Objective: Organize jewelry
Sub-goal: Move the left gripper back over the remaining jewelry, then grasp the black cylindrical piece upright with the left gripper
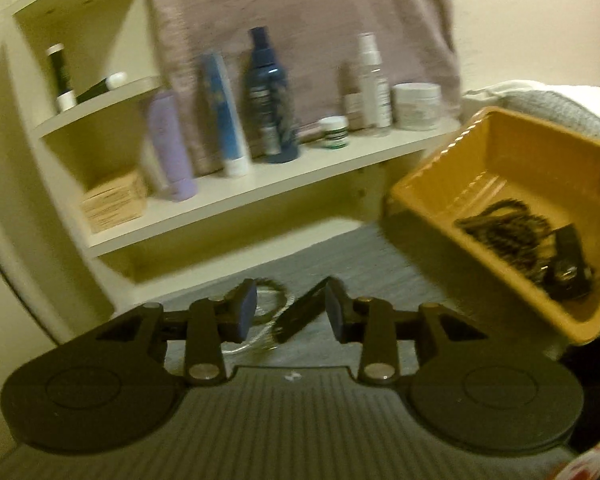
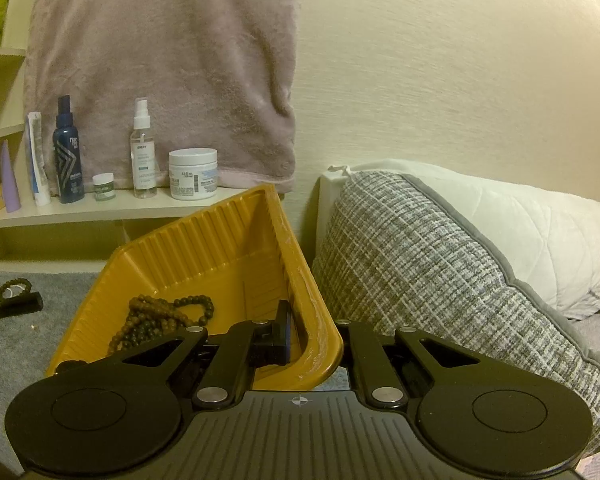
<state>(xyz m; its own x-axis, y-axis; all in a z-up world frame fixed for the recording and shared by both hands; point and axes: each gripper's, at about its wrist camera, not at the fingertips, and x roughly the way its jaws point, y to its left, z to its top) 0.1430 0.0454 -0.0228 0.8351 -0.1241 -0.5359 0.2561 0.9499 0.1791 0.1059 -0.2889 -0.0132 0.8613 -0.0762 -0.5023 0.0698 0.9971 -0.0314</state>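
Beads [image 2: 160,316] already in yellow tray [image 2: 220,240], which my right hand-held gripper [image 2: 314,344] clamps by rim; left hand-held gripper [image 1: 290,312] released over bracelets [image 1: 268,304] & black box [image 1: 300,310], still to go.

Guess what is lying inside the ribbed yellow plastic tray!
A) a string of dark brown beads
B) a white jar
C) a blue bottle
A: a string of dark brown beads lies heaped on the floor of the ribbed yellow plastic tray.

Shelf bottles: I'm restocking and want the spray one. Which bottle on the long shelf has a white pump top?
The clear spray bottle, standing between the small green-labelled jar and the white tub; the dark blue bottle has a dark cap.
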